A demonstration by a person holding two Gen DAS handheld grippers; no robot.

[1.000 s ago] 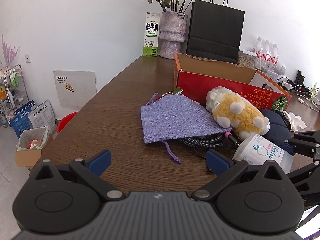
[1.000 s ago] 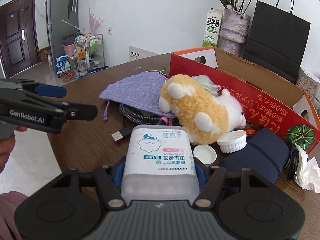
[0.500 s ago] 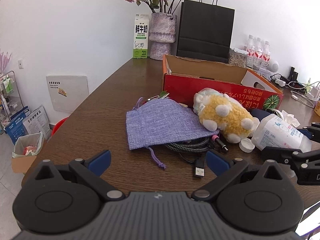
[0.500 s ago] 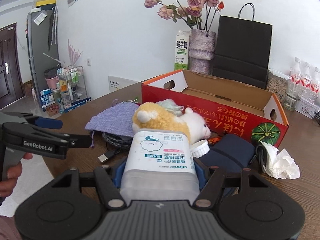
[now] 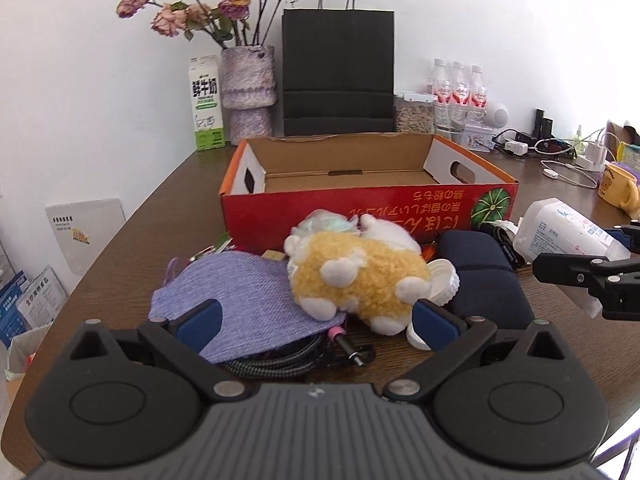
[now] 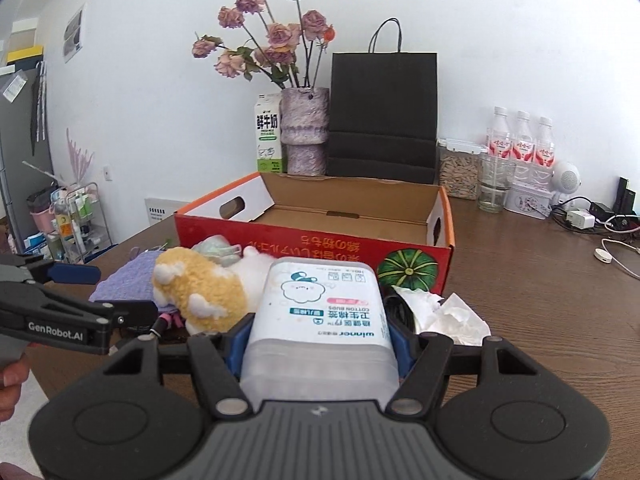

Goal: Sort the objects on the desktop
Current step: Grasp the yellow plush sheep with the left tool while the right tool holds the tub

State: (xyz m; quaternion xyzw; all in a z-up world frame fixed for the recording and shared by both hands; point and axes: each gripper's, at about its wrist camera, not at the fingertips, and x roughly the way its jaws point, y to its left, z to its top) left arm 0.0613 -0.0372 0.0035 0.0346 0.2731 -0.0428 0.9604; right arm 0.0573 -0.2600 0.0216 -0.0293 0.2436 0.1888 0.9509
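Observation:
My right gripper [image 6: 318, 342] is shut on a translucent cotton-bud box [image 6: 320, 312], held off the table in front of the red cardboard box [image 6: 320, 240]. The left wrist view shows the same cotton-bud box [image 5: 560, 232] at the right, in the right gripper [image 5: 580, 276]. My left gripper [image 5: 316, 322] is open with nothing between its pads. Just beyond it lie a yellow-and-white plush toy [image 5: 356, 276], a purple cloth pouch [image 5: 248, 304], a braided cable [image 5: 280, 360], a white lid [image 5: 444, 280] and a navy pouch [image 5: 480, 280].
The red cardboard box [image 5: 360, 208] is open on top and its floor is bare. Behind it stand a milk carton [image 5: 206, 108], a vase of flowers [image 5: 248, 92], a black paper bag [image 5: 338, 72] and water bottles [image 5: 458, 92]. A crumpled tissue [image 6: 448, 312] lies right of the pile.
The right gripper has carried the cotton-bud box up and to the right, now facing the red box. The left gripper has swung right, from the purple pouch toward the plush toy.

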